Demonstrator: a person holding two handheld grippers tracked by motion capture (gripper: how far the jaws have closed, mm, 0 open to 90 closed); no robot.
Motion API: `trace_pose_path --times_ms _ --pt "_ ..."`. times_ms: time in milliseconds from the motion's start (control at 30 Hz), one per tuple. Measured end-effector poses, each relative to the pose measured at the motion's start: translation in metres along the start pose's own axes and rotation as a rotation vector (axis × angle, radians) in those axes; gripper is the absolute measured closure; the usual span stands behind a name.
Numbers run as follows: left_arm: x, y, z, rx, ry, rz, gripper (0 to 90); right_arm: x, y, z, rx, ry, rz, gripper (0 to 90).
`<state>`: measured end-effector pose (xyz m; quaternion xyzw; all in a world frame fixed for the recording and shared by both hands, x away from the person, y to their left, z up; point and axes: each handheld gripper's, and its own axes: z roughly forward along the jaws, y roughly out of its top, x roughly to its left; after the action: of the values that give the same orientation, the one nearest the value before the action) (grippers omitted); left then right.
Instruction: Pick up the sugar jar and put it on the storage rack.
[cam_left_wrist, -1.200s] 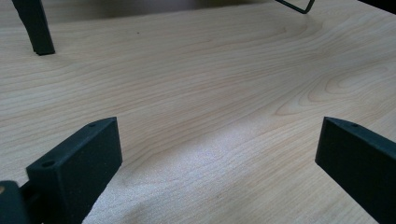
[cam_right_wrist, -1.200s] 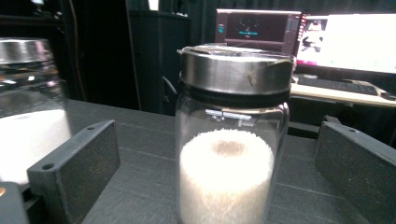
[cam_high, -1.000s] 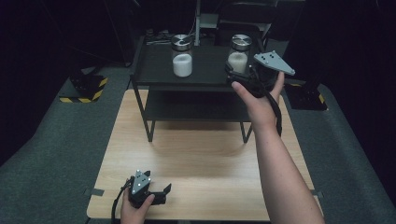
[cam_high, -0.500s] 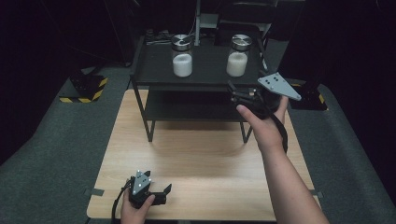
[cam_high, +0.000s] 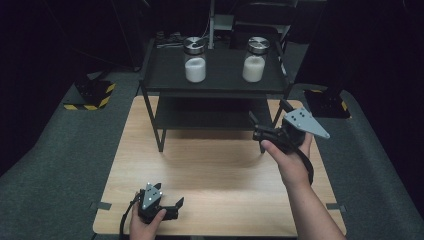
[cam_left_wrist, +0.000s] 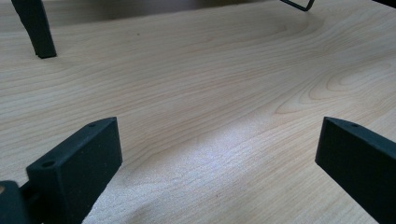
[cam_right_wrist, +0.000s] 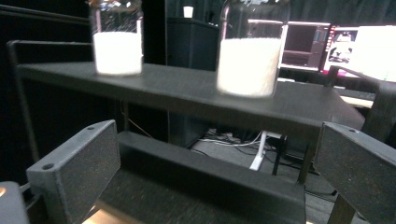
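Wood-grain worktop (cam_high: 220, 175) fills the near ground. At its front edge the left gripper (cam_high: 172, 205) rests low in the person's left hand, fingers (cam_left_wrist: 79, 163) spread wide apart over bare wood, holding nothing. Farther in, to the right, the right gripper (cam_high: 262, 122) is held above the worktop in front of a black two-level shelf (cam_high: 220, 82), fingers (cam_right_wrist: 74, 172) wide open and empty, aimed at the shelf edge. On the shelf's top level, well apart from both grippers, stand two glass jars with metal lids, each partly filled with white powder: left jar (cam_high: 195, 59) and right jar (cam_high: 255, 59).
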<state>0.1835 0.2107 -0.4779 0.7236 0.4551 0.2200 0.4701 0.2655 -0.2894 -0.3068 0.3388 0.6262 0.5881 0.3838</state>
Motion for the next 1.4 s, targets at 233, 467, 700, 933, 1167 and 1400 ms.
trace_pose_path --times_ms 233,467,700,933,1167,1400 --pt "0.0 0.0 0.0 0.0 0.001 0.0 0.7 0.001 -0.019 -0.015 0.005 0.022 -0.009 0.1" --pt "-0.001 -0.001 0.0 -0.004 0.001 0.002 0.7 0.004 -0.034 -0.026 0.009 0.02 -0.002 0.1" --pt "-0.001 -0.001 -0.001 -0.006 0.0 0.005 0.7 0.003 -0.05 -0.037 0.022 0.015 0.011 0.2" --pt "0.0 0.0 0.0 -0.002 -0.002 0.004 0.7 0.003 -0.067 -0.046 0.048 0.017 0.016 0.1" --pt "-0.001 0.0 0.0 -0.002 0.0 0.009 0.7 0.002 -0.085 -0.058 0.07 0.016 0.019 0.2" --pt "-0.002 -0.001 -0.001 -0.007 0.003 0.01 0.7 0.002 -0.104 -0.069 0.101 0.008 0.031 0.2"
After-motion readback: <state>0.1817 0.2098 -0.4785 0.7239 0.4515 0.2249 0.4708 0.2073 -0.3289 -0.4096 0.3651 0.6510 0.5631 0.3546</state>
